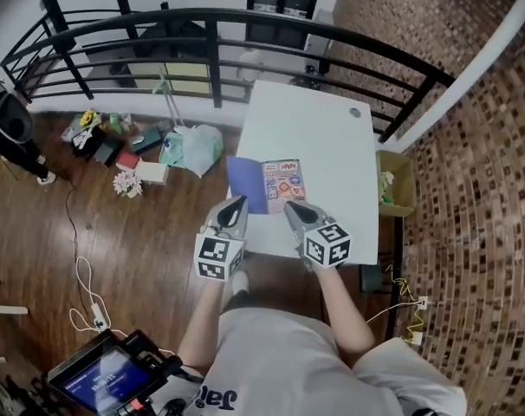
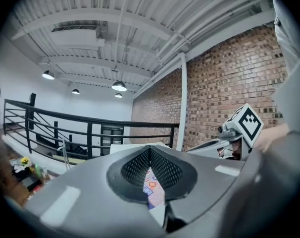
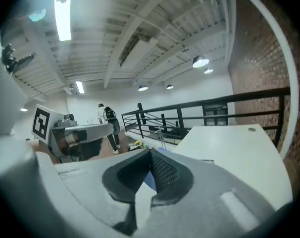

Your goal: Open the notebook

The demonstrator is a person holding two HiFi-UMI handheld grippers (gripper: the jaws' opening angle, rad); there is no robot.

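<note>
— How many notebooks do we have, and where?

— One notebook [image 1: 282,185]. It lies flat and already open on the one white table [image 1: 327,128], toward the left of the table's near part.

— Which way does it run?

— We see its spine pointing away from us, toward the black railing [image 1: 212,26]. Opened out, its long axis goes across the table. There is a purple leaf [image 1: 245,183] on the left and a page of coloured patterns on the right.

— And our tools?

— We have two. The left gripper [image 1: 241,201] and the right gripper [image 1: 291,206] hang side by side over the table's near edge. Each carries one marker cube, and both tips point toward the notebook.

— What about the fingers?

— In our left gripper view the tips are pressed together with nothing between them. The patterned page only shows through the hollow behind them. Our right gripper view is the same: jaws closed tip to tip and empty, with a sliver of purple showing behind.
</note>
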